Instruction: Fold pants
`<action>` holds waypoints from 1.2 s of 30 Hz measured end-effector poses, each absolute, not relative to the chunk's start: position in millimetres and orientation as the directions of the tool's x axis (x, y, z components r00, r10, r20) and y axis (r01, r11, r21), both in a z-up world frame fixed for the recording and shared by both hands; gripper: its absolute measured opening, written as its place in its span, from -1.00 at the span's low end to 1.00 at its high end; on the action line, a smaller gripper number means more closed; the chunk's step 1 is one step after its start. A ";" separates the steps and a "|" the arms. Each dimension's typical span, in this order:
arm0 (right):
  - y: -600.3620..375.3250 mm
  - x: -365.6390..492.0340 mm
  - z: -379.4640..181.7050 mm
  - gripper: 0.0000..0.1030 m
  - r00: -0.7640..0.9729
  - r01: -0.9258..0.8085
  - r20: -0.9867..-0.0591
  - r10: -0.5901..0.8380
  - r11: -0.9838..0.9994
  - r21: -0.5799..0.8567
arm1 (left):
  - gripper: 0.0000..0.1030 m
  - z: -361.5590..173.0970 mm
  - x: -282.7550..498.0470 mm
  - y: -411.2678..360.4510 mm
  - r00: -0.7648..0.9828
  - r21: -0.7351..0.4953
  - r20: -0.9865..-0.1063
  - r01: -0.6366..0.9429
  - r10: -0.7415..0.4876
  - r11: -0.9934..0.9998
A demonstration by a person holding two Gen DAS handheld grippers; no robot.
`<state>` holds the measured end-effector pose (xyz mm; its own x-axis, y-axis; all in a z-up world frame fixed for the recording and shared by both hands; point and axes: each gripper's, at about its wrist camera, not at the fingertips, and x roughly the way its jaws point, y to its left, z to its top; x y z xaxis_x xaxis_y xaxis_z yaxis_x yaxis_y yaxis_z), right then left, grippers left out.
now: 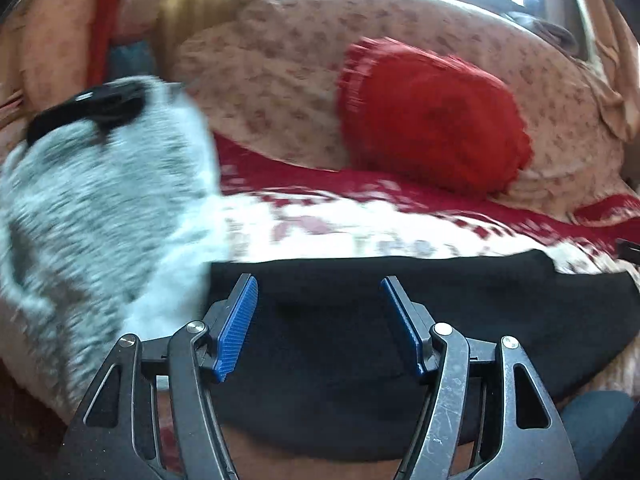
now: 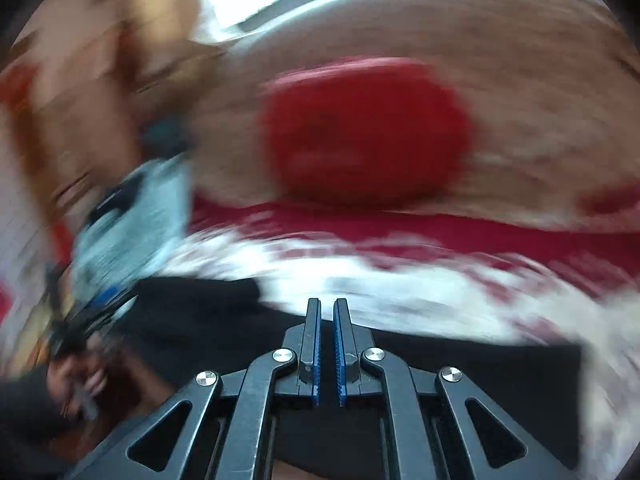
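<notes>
We judge ourselves between folds: the black pants (image 1: pixel 400 320) lie flat on the patterned bedspread (image 1: pixel 360 232), our left gripper (image 1: pixel 318 320) hovering spread wide over them, our right gripper (image 2: pixel 327 344) nearly closed on nothing, so next we must pinch an edge.

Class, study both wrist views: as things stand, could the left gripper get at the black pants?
Probably yes. The left gripper is open, its jaws wide apart right over the black pants, and nothing lies between them. The grey fleecy garment sits off to the left, clear of the way.
</notes>
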<state>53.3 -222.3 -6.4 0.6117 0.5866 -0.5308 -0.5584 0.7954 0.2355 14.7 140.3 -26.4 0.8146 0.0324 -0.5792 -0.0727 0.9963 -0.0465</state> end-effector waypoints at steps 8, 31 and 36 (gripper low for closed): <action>-137.2 88.1 -40.5 -0.90 0.489 -0.647 -0.634 0.599 0.737 0.198 | 0.27 -47.6 52.6 75.9 0.651 0.060 -0.759 0.023 0.030 0.998; -119.3 96.4 -71.9 -0.86 0.513 -0.547 -0.740 0.435 0.830 0.109 | 0.32 -55.2 54.4 67.6 0.641 0.096 -0.761 -0.042 0.100 0.995; -126.4 95.8 -62.7 -0.87 0.514 -0.526 -0.724 0.460 0.836 0.157 | 0.32 -54.8 56.5 67.8 0.631 0.094 -0.770 -0.034 0.094 0.995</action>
